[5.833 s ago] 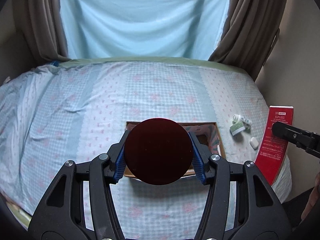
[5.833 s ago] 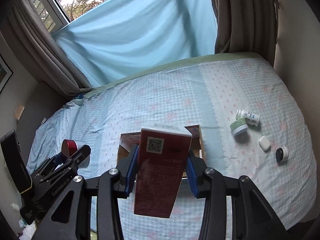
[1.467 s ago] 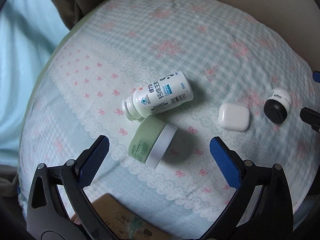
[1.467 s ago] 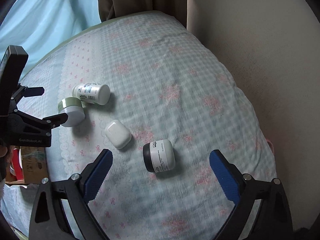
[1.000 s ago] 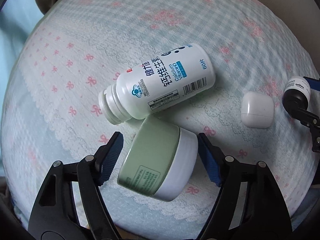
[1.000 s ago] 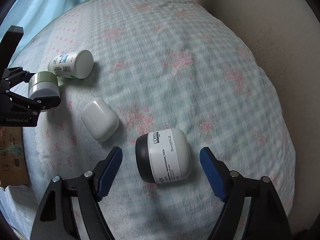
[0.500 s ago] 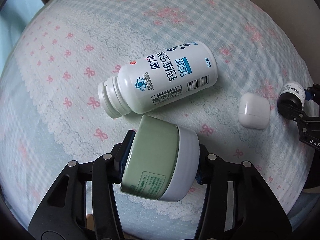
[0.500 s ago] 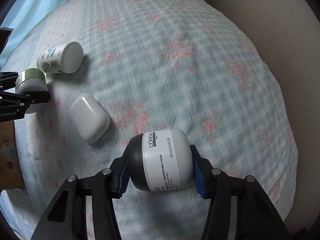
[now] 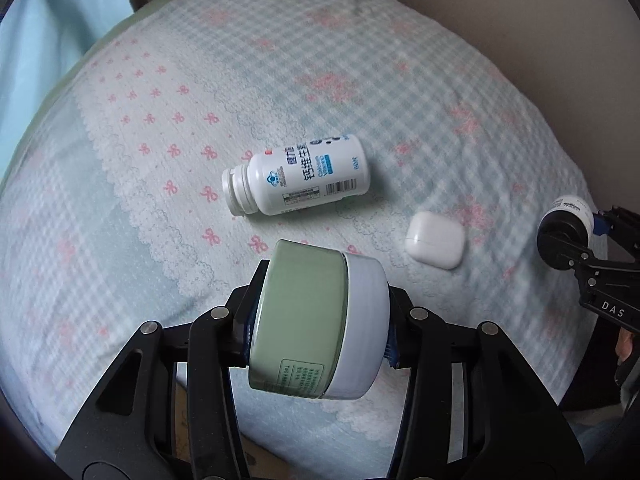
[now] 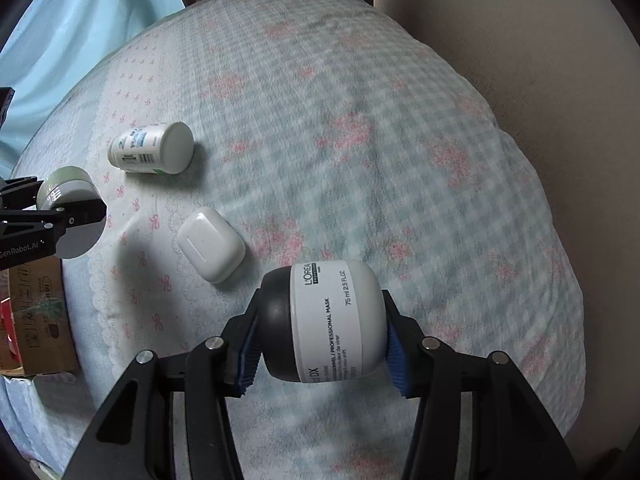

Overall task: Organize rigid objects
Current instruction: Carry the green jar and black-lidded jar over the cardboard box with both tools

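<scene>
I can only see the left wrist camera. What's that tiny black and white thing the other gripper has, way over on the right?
Observer: A round jar with a black lid and white label, shut in the right gripper. The label reads L'Oreal Professional Mask.
Operator: Is my green one off the bed?
Observer: Yes. The pale green jar with the white lid hangs above the checked bedspread, its shadow on the cloth below.
Operator: Where's the box?
Observer: The brown cardboard box sits just beyond your left gripper, with something red inside.
</scene>
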{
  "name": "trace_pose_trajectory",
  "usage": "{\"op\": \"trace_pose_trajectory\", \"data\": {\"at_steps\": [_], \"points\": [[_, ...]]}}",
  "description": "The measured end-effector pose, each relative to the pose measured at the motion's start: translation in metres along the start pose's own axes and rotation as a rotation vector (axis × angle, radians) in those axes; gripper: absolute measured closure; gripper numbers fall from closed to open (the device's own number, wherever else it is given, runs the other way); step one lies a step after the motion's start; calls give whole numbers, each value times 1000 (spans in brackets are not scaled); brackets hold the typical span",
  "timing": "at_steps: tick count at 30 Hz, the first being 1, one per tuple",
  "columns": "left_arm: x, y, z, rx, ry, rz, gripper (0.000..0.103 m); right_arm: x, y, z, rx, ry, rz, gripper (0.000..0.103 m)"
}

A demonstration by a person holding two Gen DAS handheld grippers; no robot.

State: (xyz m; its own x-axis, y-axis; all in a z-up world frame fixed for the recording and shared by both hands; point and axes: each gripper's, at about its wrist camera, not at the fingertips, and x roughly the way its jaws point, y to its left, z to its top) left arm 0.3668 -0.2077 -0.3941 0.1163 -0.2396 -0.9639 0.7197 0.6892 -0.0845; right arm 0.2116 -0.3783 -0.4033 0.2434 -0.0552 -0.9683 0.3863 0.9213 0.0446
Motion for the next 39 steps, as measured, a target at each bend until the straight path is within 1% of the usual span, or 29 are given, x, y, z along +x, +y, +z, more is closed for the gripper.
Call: {"op": "trace_pose_trajectory", "data": {"at_steps": [6, 11, 15, 17, 19, 23, 25, 28, 30, 33, 39], "points": [[-79, -24, -3, -111, -121, -1, 61, -75, -1, 5, -3, -55, 34, 55], [-147, -37, -17, -190, -217, 24, 61, -136, 17, 12, -115, -113, 58, 55], [-199, -37, -42, -257, -269, 54, 61, -181, 35, 13, -200, -152, 107, 55], [-221, -32, -58, -302, -293, 68, 61, -200, 50, 12, -257, -170, 122, 55], [-245, -26, -76, -341, -316, 90, 61, -214, 65, 11, -301, -180, 157, 55], [-283, -4, -114, -411, -357, 123, 61, -236, 102, 5, -368, -199, 240, 55], [-299, 9, -135, -441, -372, 143, 61, -245, 126, -1, -406, -215, 262, 55], [-317, 27, -169, -480, -380, 180, 61, -258, 159, -10, -442, -221, 311, 55], [-326, 44, -192, -519, -386, 181, 61, -264, 184, -18, -469, -221, 335, 55], [-332, 74, -221, -570, -379, 171, 61, -269, 220, -29, -501, -208, 351, 55], [-326, 133, -269, -582, -342, 139, 62, -260, 285, -49, -486, -168, 354, 55]]}}
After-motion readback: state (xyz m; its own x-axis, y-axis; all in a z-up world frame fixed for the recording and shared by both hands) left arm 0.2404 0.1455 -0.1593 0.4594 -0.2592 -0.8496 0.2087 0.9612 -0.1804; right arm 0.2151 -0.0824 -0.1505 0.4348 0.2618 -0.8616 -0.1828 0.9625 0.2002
